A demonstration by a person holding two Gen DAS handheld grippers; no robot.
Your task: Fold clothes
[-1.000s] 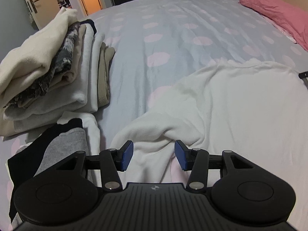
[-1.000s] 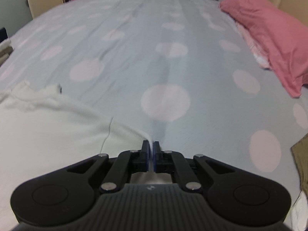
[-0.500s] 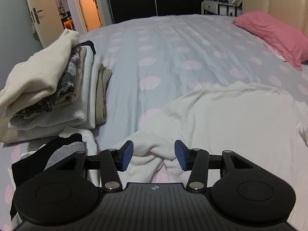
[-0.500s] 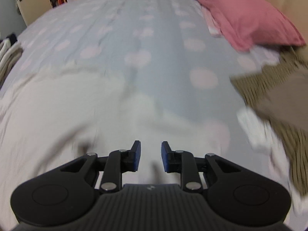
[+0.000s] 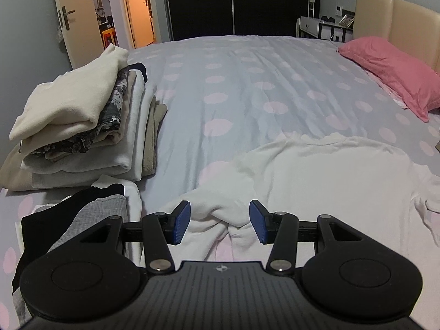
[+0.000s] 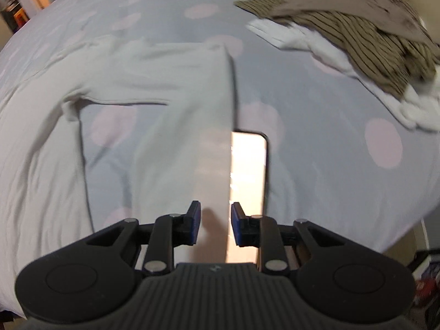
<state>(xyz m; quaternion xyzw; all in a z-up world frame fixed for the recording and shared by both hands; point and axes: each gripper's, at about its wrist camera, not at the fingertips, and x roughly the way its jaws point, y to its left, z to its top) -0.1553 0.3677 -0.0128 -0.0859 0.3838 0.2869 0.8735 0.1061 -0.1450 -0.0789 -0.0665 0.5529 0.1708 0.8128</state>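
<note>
Left gripper (image 5: 220,224): we hold its jaws wide apart, low over the bed, with a bunched fold of the white garment (image 5: 316,176) between the blue pads (image 5: 181,225), touching neither. Right gripper (image 6: 213,227): we hold its jaws apart as well, gripping nothing; one sleeve (image 6: 203,126) of the garment runs straight toward the gap between them.

Orientation. In the left view, the garment lies spread on the dotted bedsheet (image 5: 247,88), its long axis running from the twisted end at our left gripper out to the right. In the right view, the sleeve's long axis runs away from the gripper and then turns left into the body. This view is blurred, so finer detail cannot be read.

Surroundings. A phone (image 6: 249,170) lies face up, partly under the sleeve's right edge, directly ahead of the right gripper. A striped brown garment (image 6: 357,35) lies heaped on white cloth to the far right. To the left of the left gripper stands a stack of folded clothes (image 5: 82,126); nearer us lies a black and grey item (image 5: 68,220). A pink pillow (image 5: 393,68) rests at the headboard.

Clearance. The middle of the bed beyond the garment is bare sheet. The bed's edge falls away at the lower right of the right view.
</note>
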